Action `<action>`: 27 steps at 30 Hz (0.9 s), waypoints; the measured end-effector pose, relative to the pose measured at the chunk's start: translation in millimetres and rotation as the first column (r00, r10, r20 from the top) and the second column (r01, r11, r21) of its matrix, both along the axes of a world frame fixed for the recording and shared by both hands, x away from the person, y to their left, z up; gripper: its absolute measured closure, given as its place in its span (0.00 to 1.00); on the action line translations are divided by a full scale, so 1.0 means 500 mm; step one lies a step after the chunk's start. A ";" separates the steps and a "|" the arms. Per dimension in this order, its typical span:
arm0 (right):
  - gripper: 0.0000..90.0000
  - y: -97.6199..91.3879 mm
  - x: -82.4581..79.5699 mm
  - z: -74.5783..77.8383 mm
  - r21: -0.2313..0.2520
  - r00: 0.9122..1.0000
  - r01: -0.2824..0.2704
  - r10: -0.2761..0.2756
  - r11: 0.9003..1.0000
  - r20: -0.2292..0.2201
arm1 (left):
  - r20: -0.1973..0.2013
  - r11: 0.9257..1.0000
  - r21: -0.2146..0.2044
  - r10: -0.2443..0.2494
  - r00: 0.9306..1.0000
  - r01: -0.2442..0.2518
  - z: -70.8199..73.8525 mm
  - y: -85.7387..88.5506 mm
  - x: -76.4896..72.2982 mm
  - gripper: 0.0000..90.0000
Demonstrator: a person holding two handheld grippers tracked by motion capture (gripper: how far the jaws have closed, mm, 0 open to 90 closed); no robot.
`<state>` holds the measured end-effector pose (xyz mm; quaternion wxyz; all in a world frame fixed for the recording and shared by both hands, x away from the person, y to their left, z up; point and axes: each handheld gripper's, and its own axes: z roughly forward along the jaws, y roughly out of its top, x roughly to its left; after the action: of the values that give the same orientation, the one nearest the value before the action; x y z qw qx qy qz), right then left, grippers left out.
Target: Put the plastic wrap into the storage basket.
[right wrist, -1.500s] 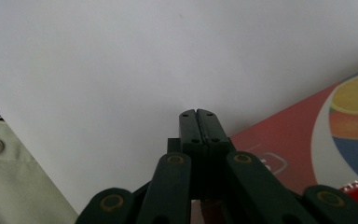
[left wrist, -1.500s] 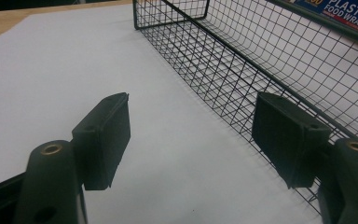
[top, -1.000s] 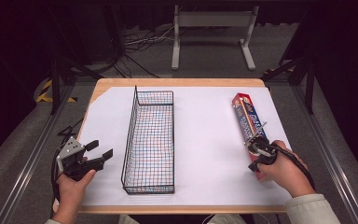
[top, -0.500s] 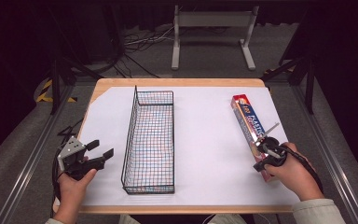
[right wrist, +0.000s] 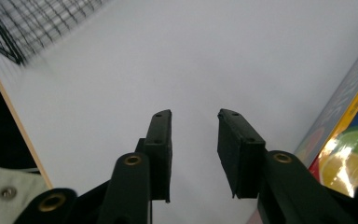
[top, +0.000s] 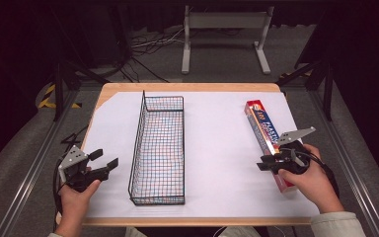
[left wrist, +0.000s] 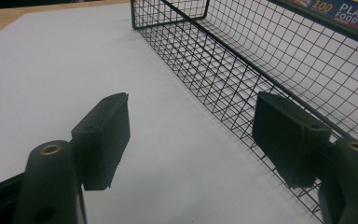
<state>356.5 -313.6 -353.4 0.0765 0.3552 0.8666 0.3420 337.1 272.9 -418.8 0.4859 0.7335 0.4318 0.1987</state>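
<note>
A long black wire basket (top: 158, 148) stands left of centre on the white sheet. A box of plastic food wrap (top: 262, 129) lies lengthwise at the right. My right gripper (top: 262, 164) hovers beside the box's near end and points left. Its jaws have just been opening and stand apart over bare sheet with nothing between them (right wrist: 193, 116); the box (right wrist: 349, 140) lies just to their right. My left gripper (top: 107, 158) rests left of the basket, open and empty (left wrist: 191, 100), beside the basket's wall (left wrist: 261, 56).
A white sheet (top: 217, 148) covers the wooden table (top: 187, 88). A white metal stand (top: 224, 22) and cables sit on the floor beyond the far edge. Metal rails run along both sides of the table.
The right gripper has come up off the near end of the box, swung to point left, and its jaws have parted. The left gripper has stayed put.
</note>
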 end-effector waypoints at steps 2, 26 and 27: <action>0.67 -0.002 -0.002 0.009 0.033 0.999 0.025 -0.026 0.999 0.038 | 0.000 1.000 0.001 0.003 1.000 -0.003 0.000 0.001 -0.001 0.31; 0.49 -0.041 0.049 0.069 0.252 0.886 0.292 -0.360 0.923 0.291 | -0.002 1.000 0.004 0.005 1.000 -0.005 -0.002 0.001 0.001 0.31; 0.48 -0.042 0.055 0.071 0.229 0.887 0.296 -0.356 0.927 0.295 | -0.003 1.000 0.002 0.005 1.000 -0.005 -0.003 0.002 0.001 0.31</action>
<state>383.9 -334.7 -317.9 0.2457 0.4390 0.7348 0.4549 337.4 273.8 -420.1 0.4839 0.7332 0.4342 0.1993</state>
